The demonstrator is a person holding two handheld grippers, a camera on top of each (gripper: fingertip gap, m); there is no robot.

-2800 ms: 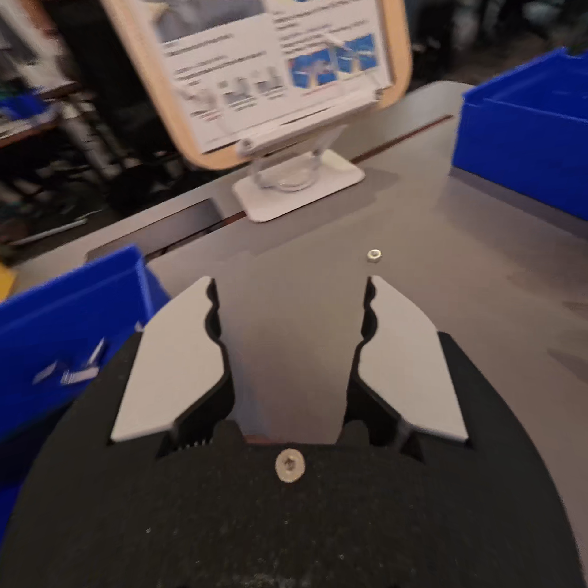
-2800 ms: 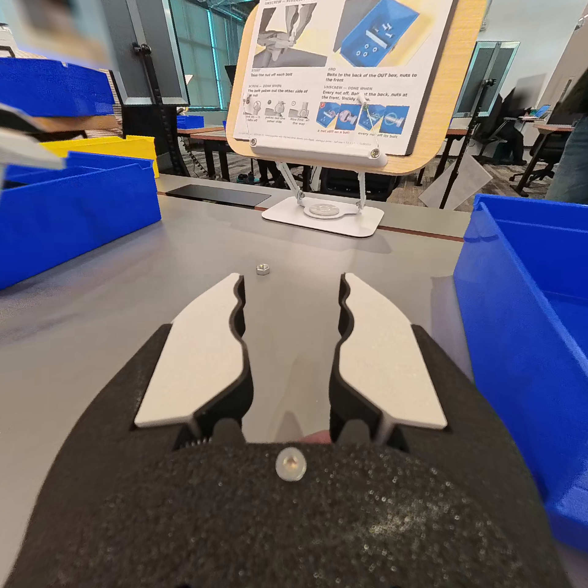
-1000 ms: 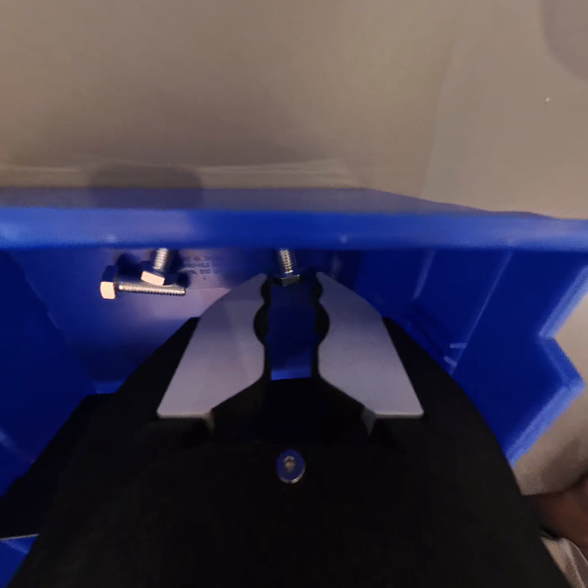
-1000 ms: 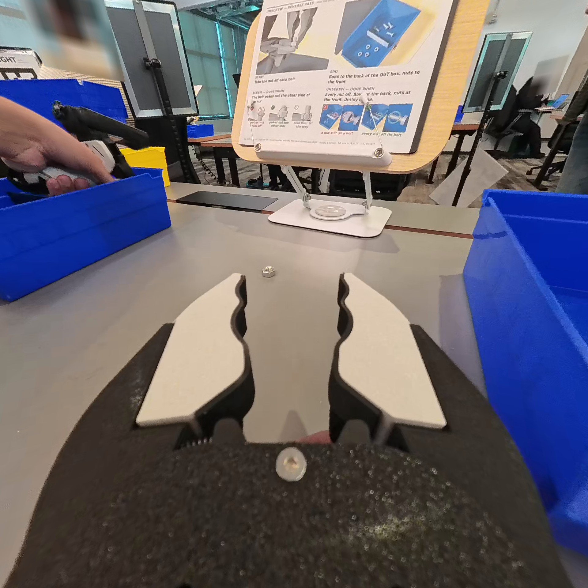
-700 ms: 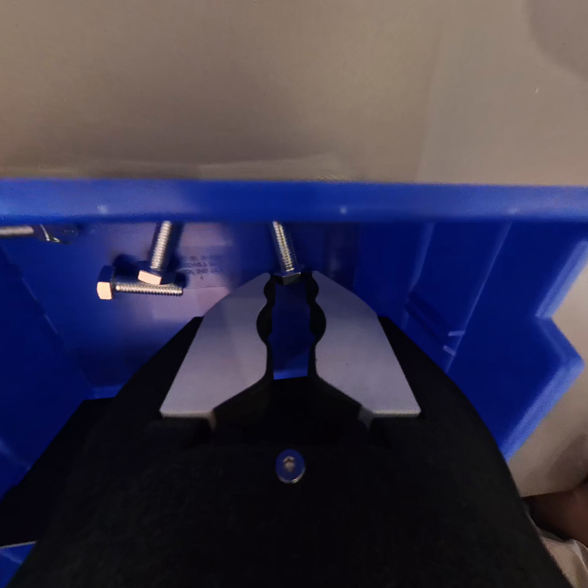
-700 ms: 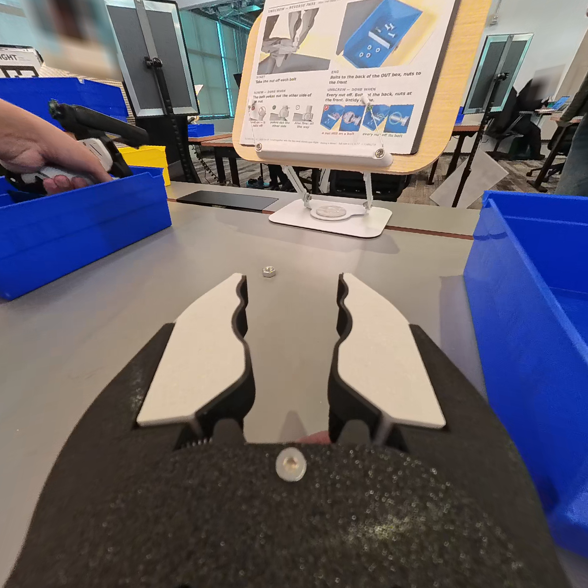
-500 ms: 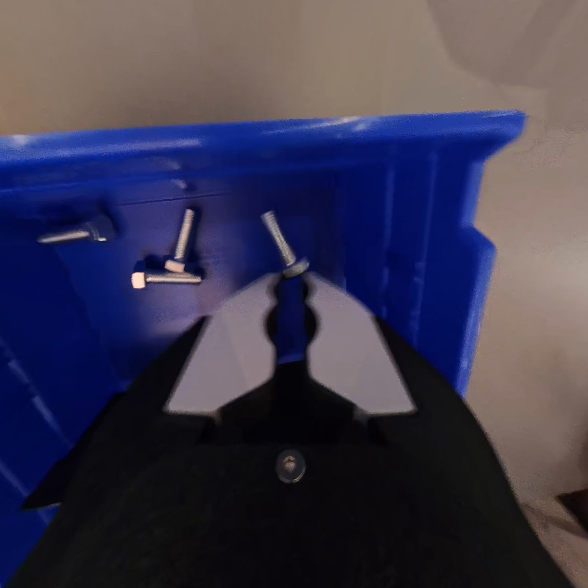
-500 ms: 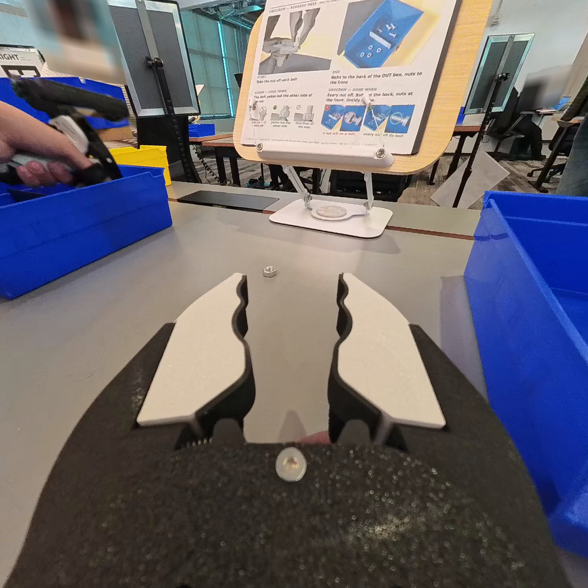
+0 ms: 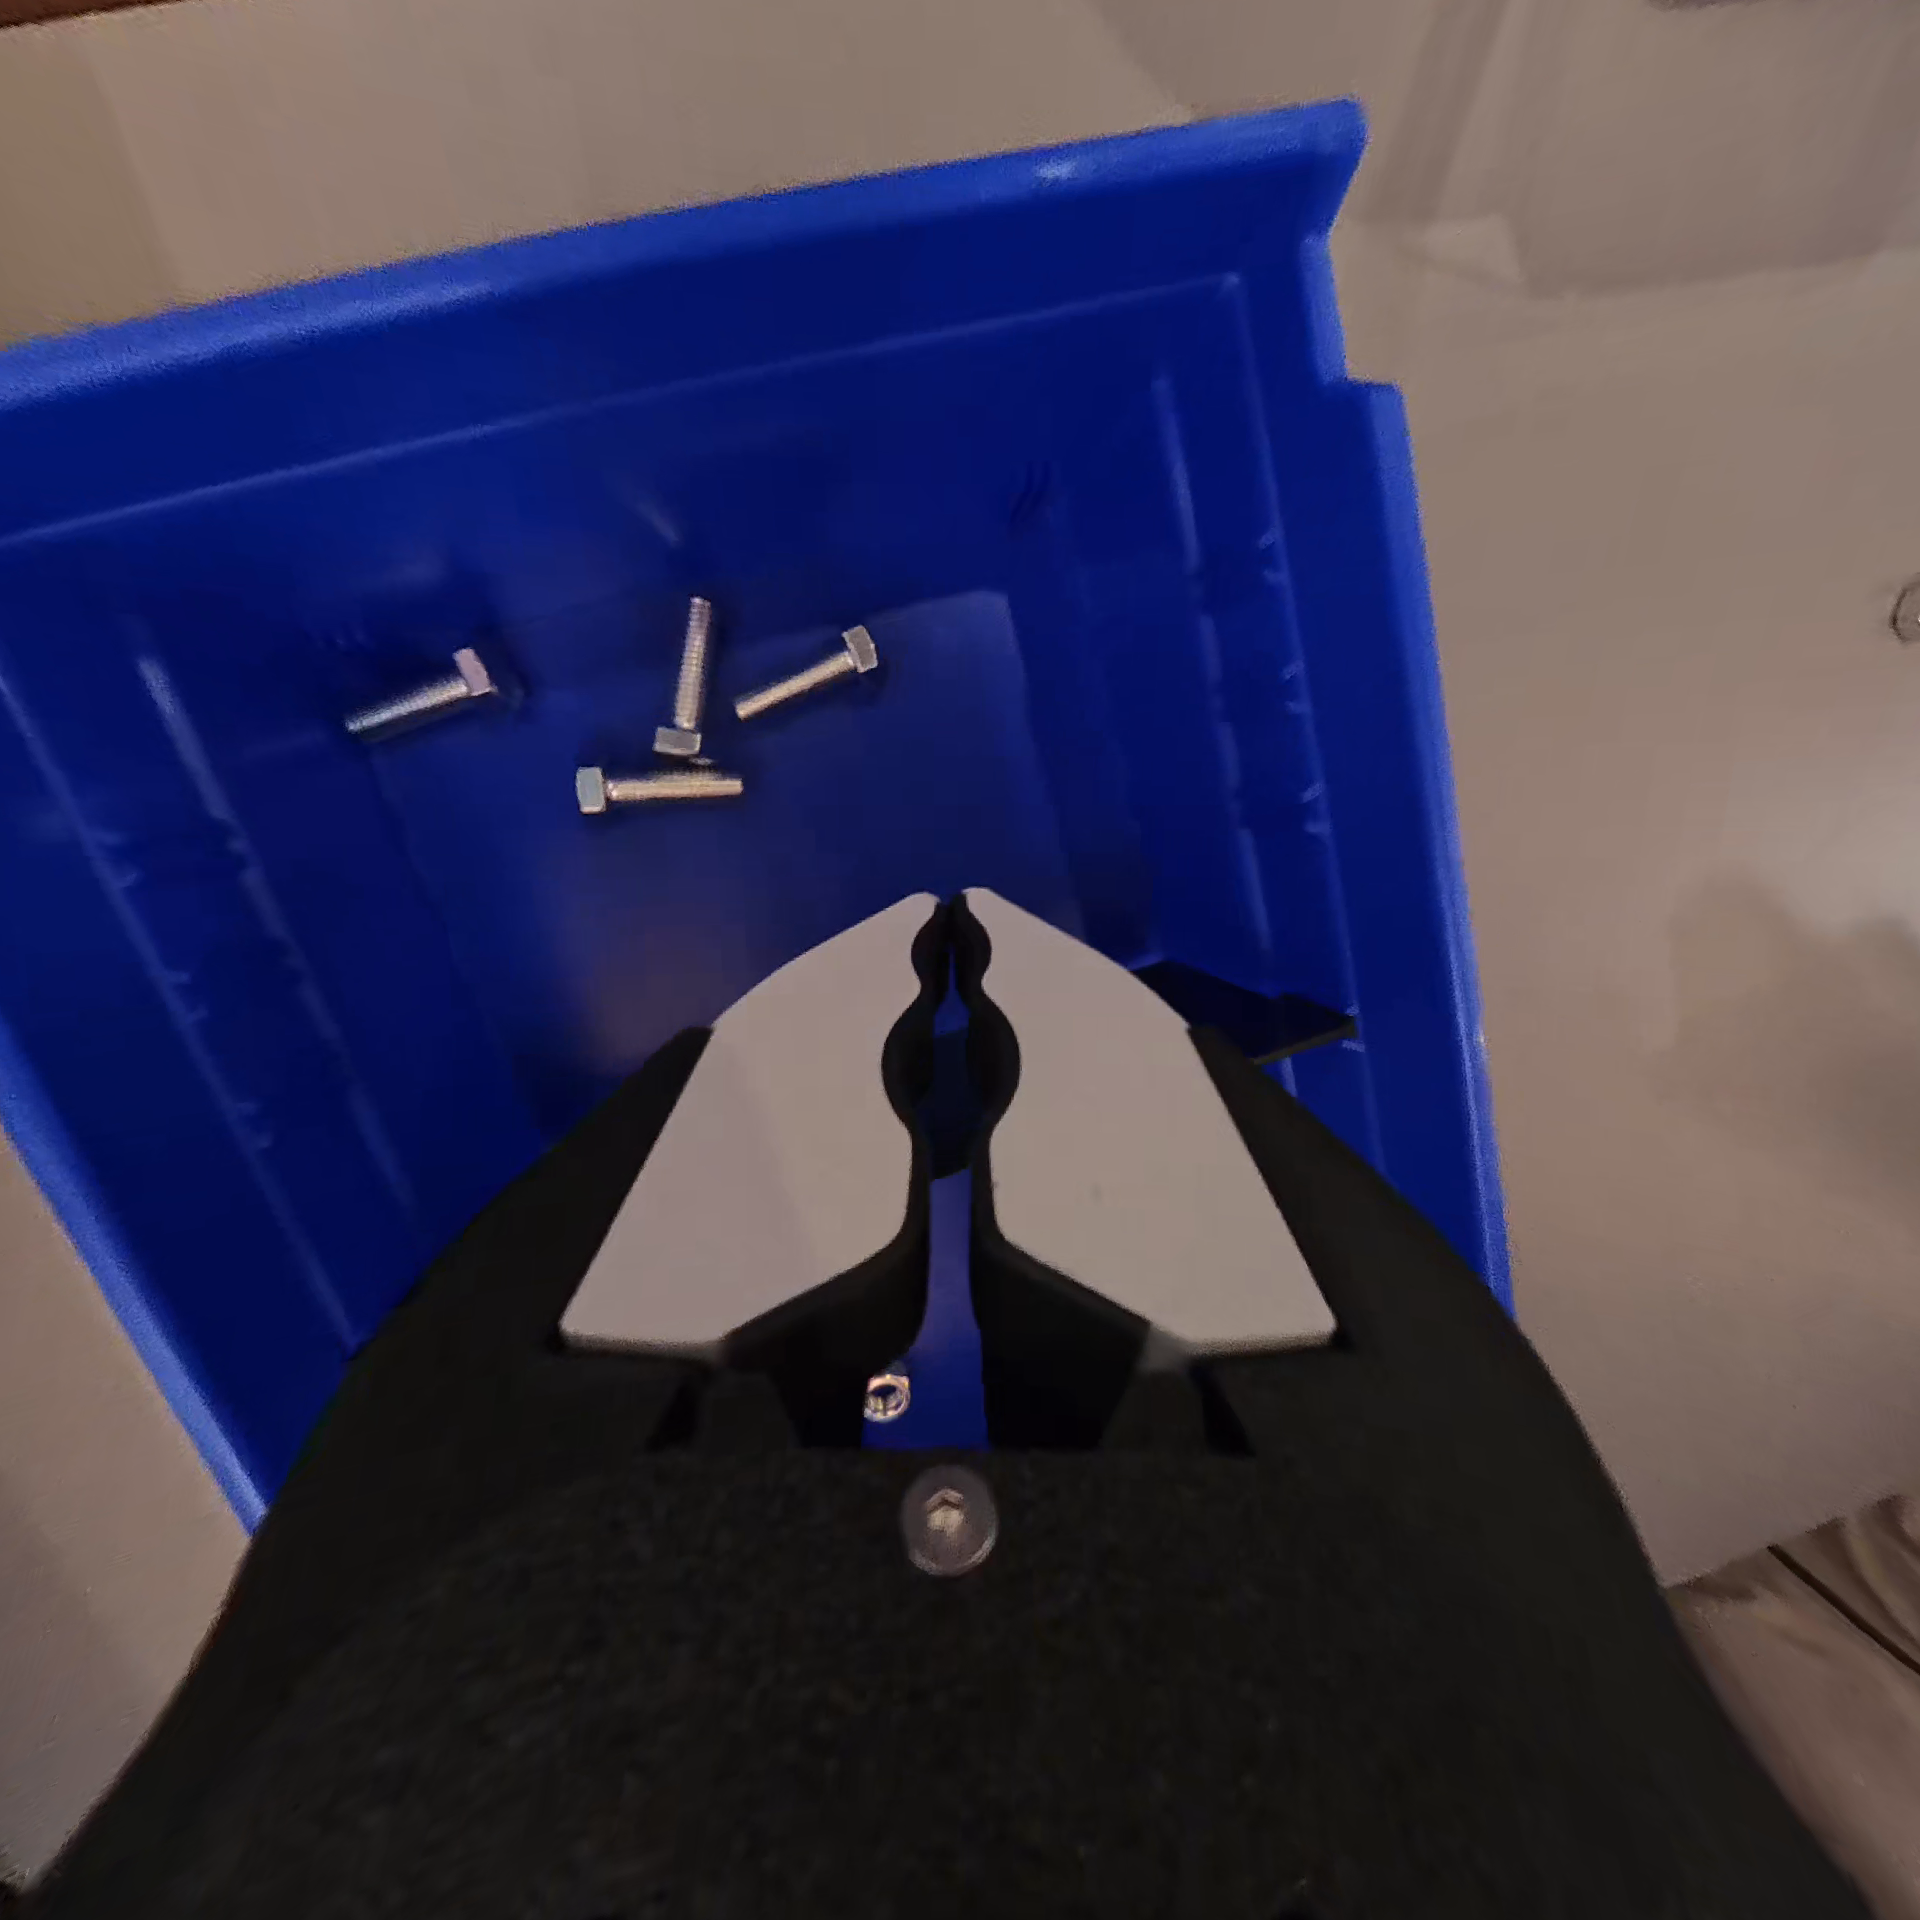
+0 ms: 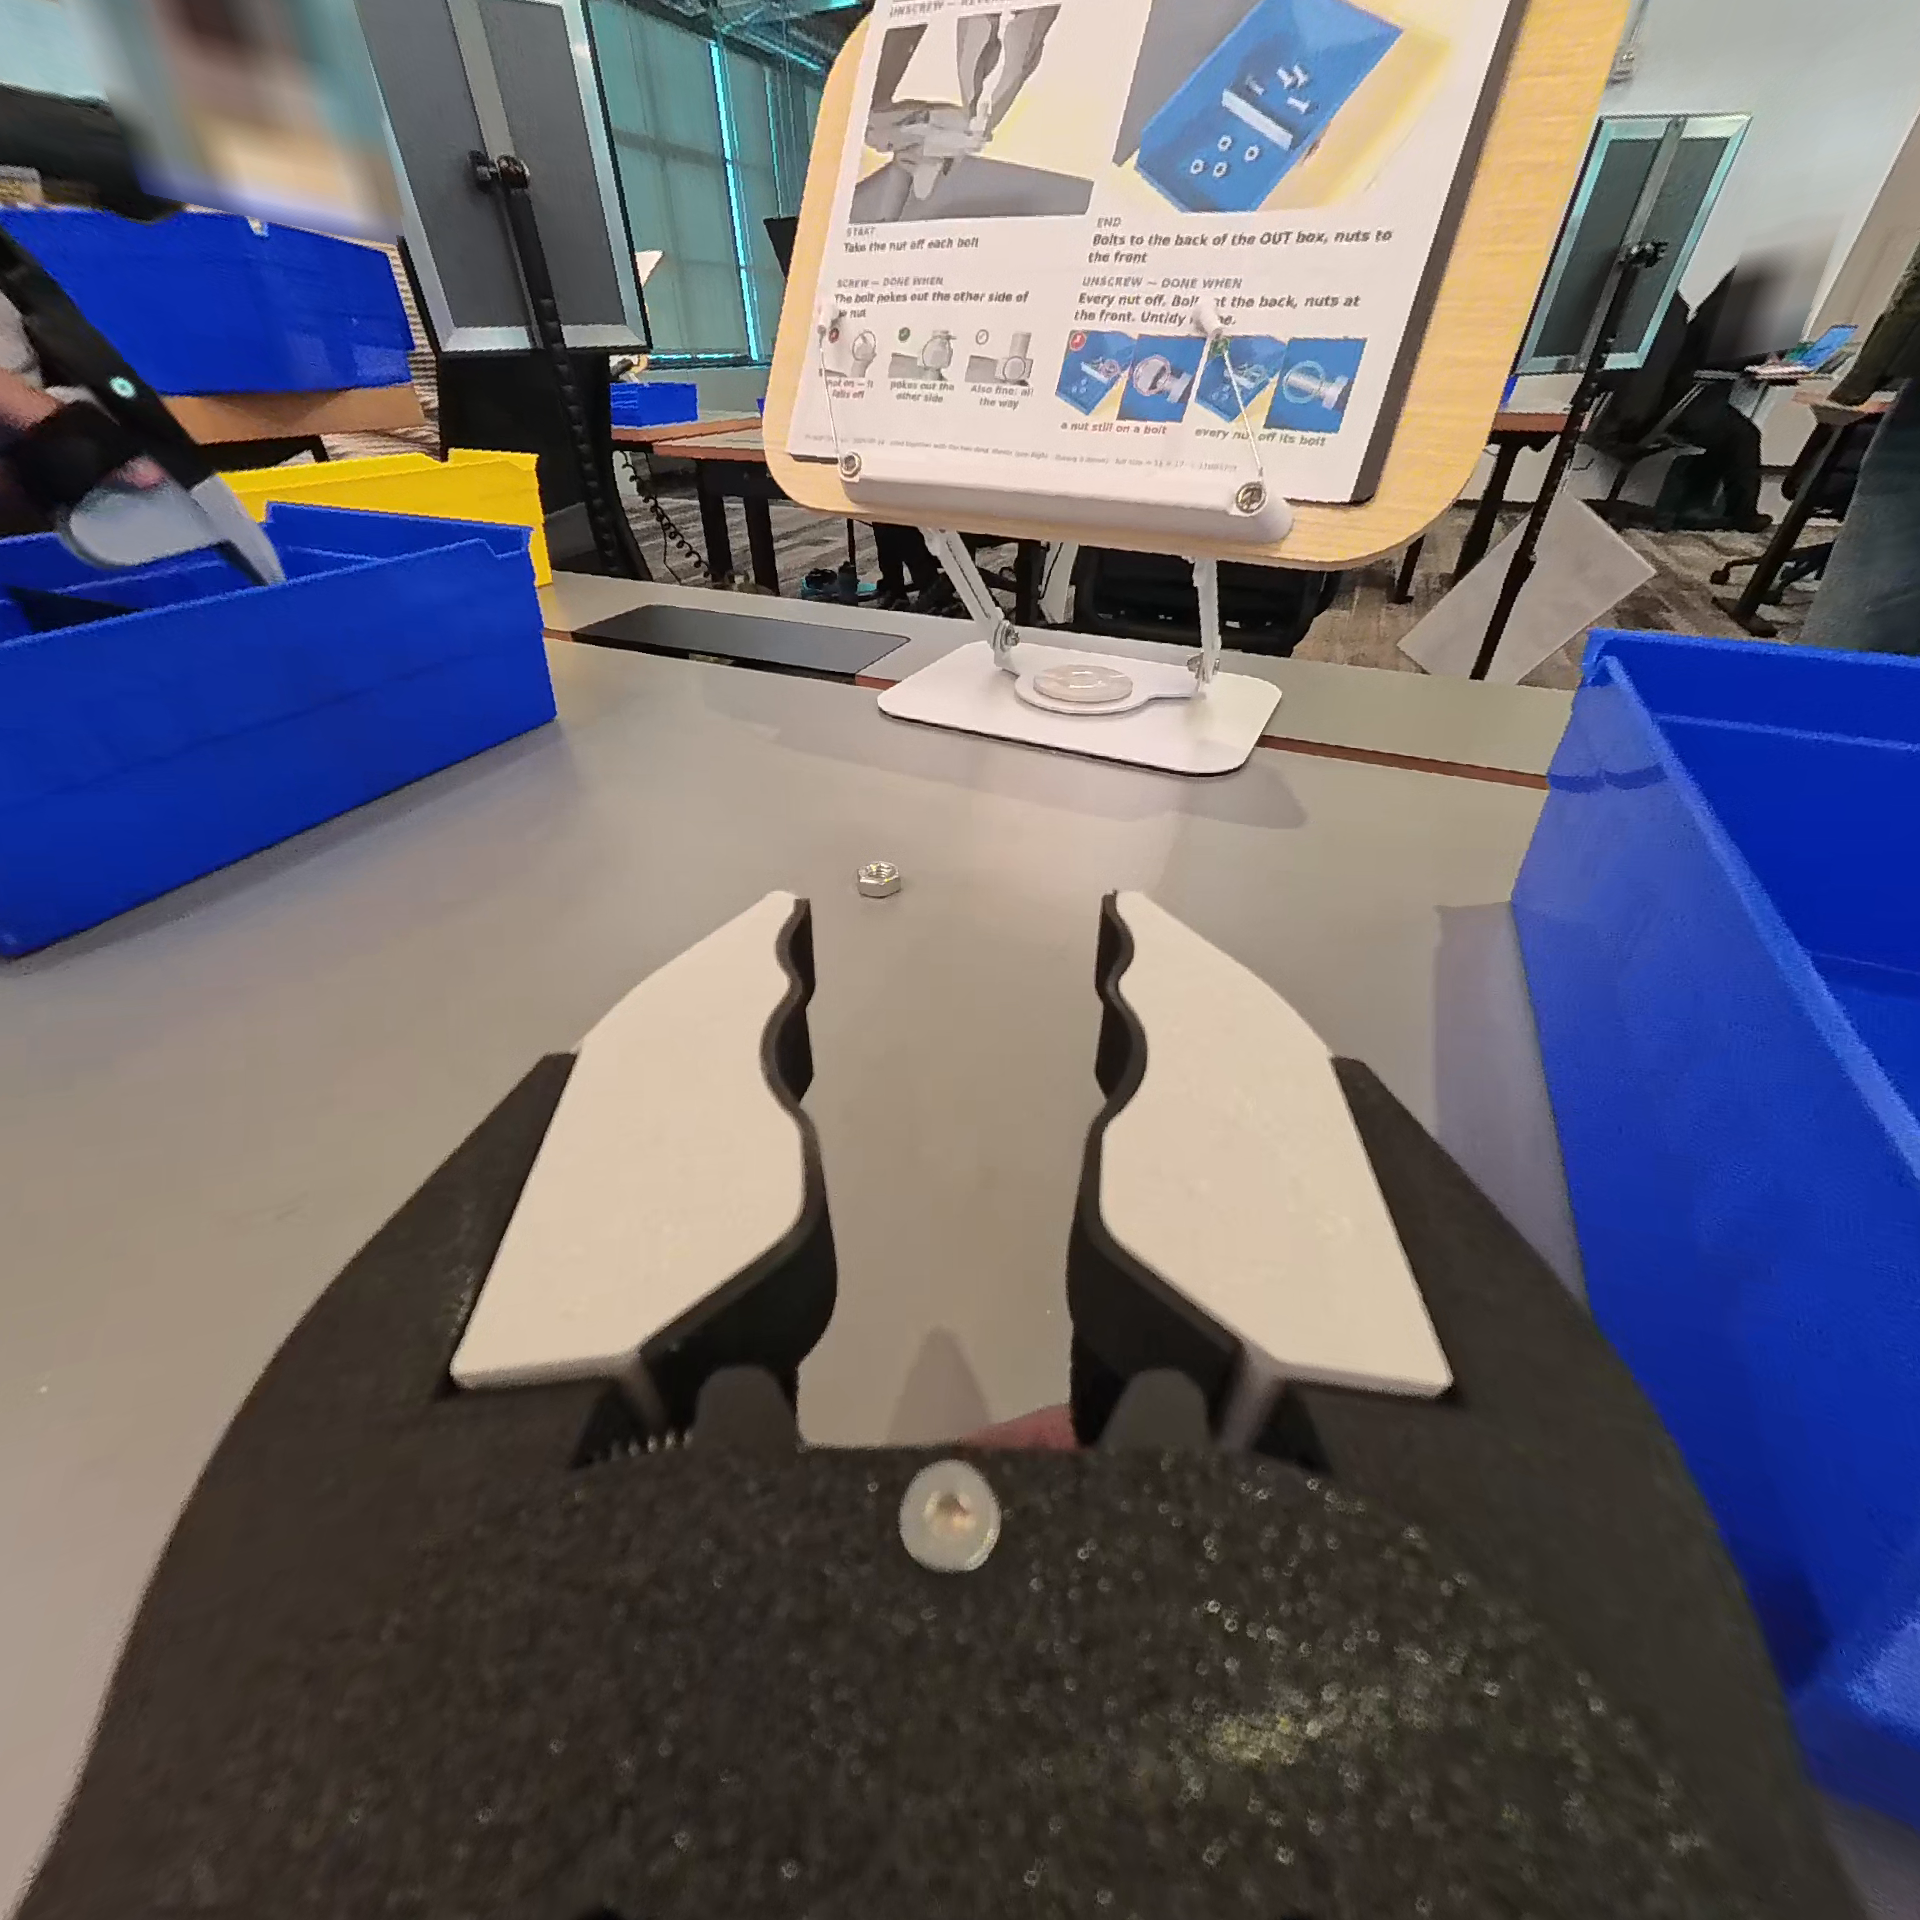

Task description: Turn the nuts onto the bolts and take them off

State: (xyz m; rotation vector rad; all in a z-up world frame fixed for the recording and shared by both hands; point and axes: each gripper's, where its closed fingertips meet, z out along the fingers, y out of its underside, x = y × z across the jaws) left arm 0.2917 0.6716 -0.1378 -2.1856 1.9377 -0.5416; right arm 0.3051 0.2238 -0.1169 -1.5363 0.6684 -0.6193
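My left tool (image 9: 954,902) is pinched together, empty, above the blue plastic bin (image 9: 665,249) holding four silver hex bolts (image 9: 657,787); my right tool (image 10: 951,909) gapes over the grey bench (image 10: 312,1039), small silver hex nut (image 10: 879,879) just ahead

Office-style lab — desks (image 10: 727,442), swivel chairs (image 10: 1704,436), blue parts bins (image 10: 260,686).

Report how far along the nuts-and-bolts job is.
Done: four bolts lie bare in the blue bin; a loose nut sits on the table, a second nut in the bin. In hand: nothing. The left gripper is shut and empty over the bin, the right gripper open behind the loose nut. Left: probably fetching a bolt for that nut.
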